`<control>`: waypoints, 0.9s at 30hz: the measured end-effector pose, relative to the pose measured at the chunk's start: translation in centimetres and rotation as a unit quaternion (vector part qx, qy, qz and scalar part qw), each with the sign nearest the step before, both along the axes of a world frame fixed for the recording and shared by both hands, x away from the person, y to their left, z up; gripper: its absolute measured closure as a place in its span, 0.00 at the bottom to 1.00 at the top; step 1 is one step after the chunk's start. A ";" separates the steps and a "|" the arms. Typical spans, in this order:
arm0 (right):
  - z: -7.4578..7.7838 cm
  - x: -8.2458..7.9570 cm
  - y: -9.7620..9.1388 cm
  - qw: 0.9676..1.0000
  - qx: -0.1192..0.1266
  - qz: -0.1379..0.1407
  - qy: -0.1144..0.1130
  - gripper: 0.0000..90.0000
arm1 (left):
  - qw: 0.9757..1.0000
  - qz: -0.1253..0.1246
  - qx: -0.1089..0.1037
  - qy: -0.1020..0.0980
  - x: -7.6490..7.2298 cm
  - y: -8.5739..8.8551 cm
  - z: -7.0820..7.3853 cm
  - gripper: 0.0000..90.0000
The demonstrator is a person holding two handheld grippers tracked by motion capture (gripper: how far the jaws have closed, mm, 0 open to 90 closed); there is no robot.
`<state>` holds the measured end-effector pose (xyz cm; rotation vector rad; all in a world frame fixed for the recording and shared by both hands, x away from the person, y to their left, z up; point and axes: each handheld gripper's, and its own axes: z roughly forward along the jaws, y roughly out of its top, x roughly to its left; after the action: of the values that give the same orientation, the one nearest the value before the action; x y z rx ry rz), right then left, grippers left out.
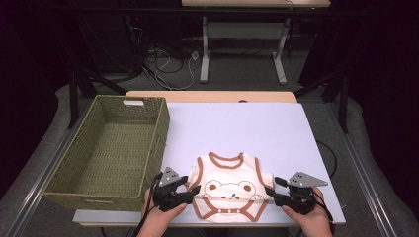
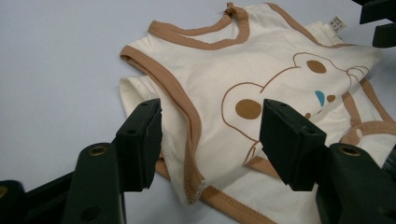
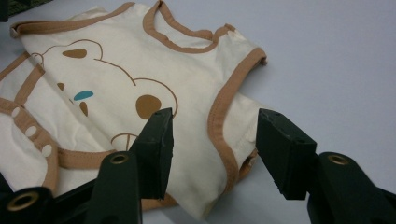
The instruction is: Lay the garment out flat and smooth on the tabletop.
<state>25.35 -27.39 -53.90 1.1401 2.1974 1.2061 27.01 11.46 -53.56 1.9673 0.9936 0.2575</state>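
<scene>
A cream baby bodysuit (image 1: pixel 230 190) with brown trim and a bear print lies flat near the front edge of the white table top (image 1: pixel 247 123), its lower part folded up over the print. My left gripper (image 1: pixel 193 191) sits at the garment's left side, and its jaws stand apart over the trimmed armhole edge (image 2: pixel 187 116). My right gripper (image 1: pixel 269 192) sits at the right side, its jaws apart over the other armhole edge (image 3: pixel 224 116). In both gripper views the bodysuit (image 2: pixel 224 60) (image 3: pixel 140 56) rests on the table, and no pad presses on it.
A woven green-brown basket (image 1: pixel 158 143) stands empty on the left, close beside my left gripper. The white table top stretches back behind the garment. Beyond the table are a desk's white legs (image 1: pixel 204 54) and cables on the floor.
</scene>
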 end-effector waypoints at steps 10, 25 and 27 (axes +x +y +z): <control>0.6 0.5 0.6 1.000 -0.004 0.010 0.005 0.38 | 1.000 0.003 0.009 -0.024 0.6 -0.6 0.6 0.40; 3.0 3.4 2.2 0.998 -0.033 0.054 -0.014 0.33 | 1.000 -0.001 0.001 -0.006 4.5 -2.7 2.5 0.28; 3.3 4.2 2.5 0.997 -0.036 0.060 -0.018 0.35 | 1.000 0.000 0.002 -0.011 5.1 -3.1 2.6 0.28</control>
<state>29.57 -24.87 -50.65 0.9616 2.2916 1.1751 32.12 8.40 -50.92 1.9648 0.9794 0.2803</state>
